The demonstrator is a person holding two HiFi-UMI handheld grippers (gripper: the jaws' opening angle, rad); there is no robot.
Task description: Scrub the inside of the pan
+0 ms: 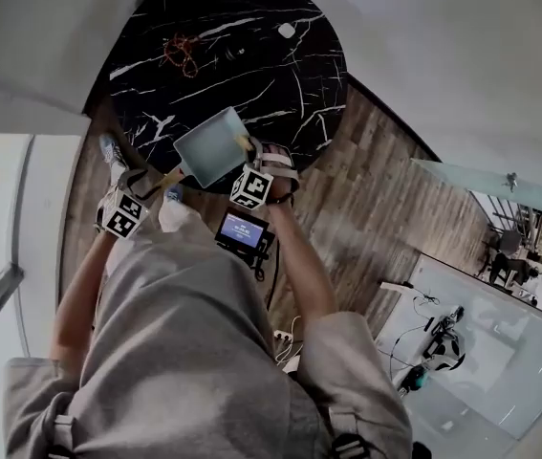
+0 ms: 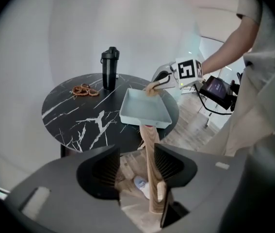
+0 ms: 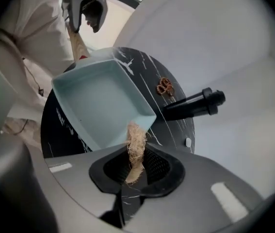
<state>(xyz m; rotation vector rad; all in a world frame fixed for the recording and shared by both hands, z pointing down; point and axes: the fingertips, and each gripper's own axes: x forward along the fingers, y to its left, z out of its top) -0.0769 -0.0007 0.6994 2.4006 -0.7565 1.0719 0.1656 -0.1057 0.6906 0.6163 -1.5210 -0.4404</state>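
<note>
We count one shallow, square, pale blue pan (image 2: 144,108) at the edge of the round, white-veined black bench (image 2: 79,115), its one smooth wooden handle (image 2: 151,149) jutting off between our left tongs (image 2: 133,163), which stand spread and do not clamp it. Our right tongs (image 3: 136,166) pinch one tuft of coarse straw-coloured fibre scrubber (image 3: 136,144) at the pan's rim, while one upright black bottle (image 2: 109,68) and one reddish coiled cord (image 2: 84,90) sit farther back
</note>
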